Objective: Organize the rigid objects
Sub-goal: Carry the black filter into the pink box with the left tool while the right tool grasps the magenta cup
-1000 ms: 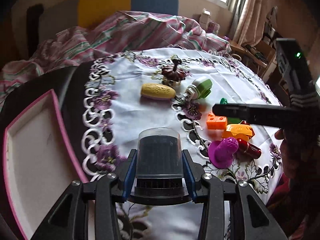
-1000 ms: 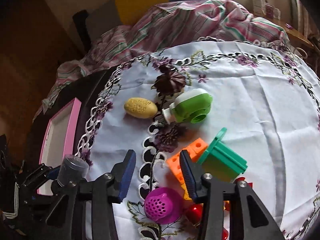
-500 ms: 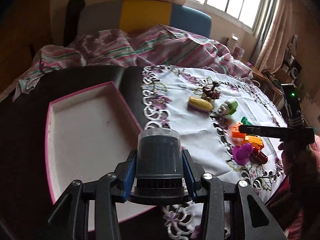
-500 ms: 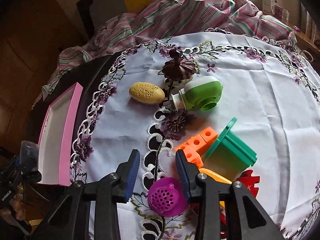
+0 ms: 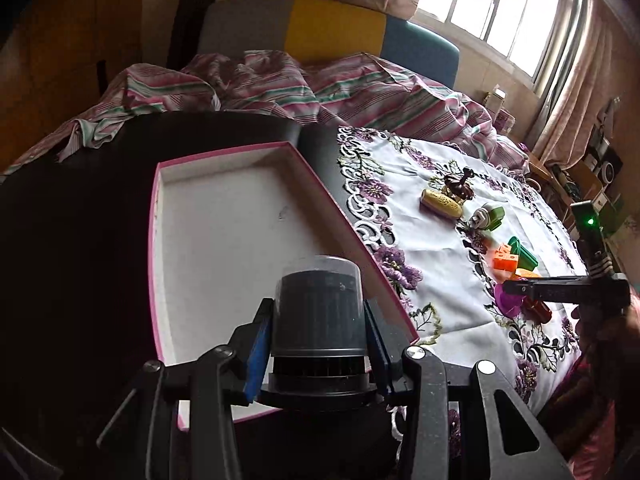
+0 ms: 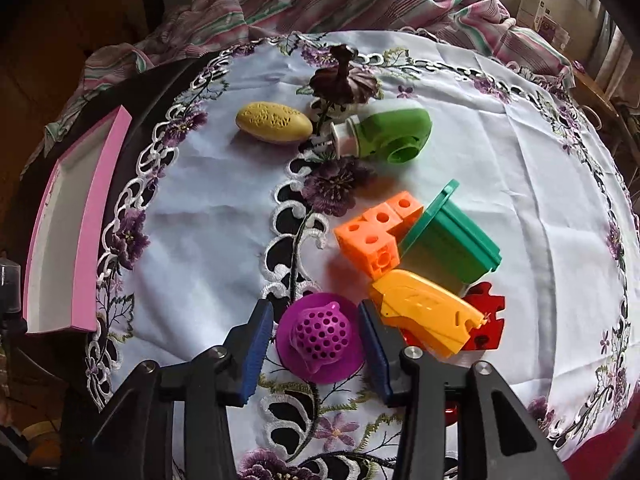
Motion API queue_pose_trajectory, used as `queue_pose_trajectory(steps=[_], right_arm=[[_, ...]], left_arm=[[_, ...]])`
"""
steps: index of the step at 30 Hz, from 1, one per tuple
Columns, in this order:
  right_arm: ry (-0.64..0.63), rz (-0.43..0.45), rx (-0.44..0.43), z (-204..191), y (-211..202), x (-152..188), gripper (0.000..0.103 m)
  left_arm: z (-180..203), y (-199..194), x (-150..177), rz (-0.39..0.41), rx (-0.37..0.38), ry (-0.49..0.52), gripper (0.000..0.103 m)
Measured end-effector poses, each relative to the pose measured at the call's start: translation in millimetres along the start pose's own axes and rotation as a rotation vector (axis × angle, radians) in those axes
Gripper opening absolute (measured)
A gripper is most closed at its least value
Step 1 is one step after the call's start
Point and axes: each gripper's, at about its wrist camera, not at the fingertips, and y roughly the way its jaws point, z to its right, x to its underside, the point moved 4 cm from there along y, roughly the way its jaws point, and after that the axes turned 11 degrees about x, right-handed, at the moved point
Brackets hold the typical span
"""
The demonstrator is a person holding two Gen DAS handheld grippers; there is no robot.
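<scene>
Holding a dark capped cylinder [image 5: 319,320] pinched above the bare pink tray [image 5: 224,216], the left gripper [image 5: 319,354] has sorted nothing yet — the right gripper [image 6: 318,344], spread, straddles the near purple strainer [image 6: 320,338]; other toys remain.

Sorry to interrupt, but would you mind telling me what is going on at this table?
A person is sorting toys into a pink-rimmed tray. The left hand-held gripper grips a dark cylindrical container above the tray's near end, not yet released. The right hand-held gripper is open, its fingers straddling a purple perforated toy on the embroidered tablecloth. No toys lie in the tray.
</scene>
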Motion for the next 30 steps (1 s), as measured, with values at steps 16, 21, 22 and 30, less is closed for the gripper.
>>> queue_pose_trajectory(steps=[16, 21, 22, 30], right_arm=[[-0.04, -0.003, 0.047, -4.2, 14.0, 3.1, 0.033], [-0.047, 0.005, 0.055, -2.6, 13.6, 3.4, 0.033], [-0.05, 0.008, 0.058, -2.4, 13.3, 3.7, 0.033], [-0.06, 0.018, 0.07, -6.6, 17.5, 0.8, 0.033]], left_arm=[[-29.0, -24.0, 1.8, 0.035, -0.128, -0.056, 0.044], [-31.7, -24.5, -6.7, 0.05, -0.195, -0.033, 0.044], [-33.2, -23.9, -8.6, 0.051, -0.2, -0.034, 0.044], [-50.5, 3.9, -26.8, 0.005, -0.153, -0.067, 0.044]])
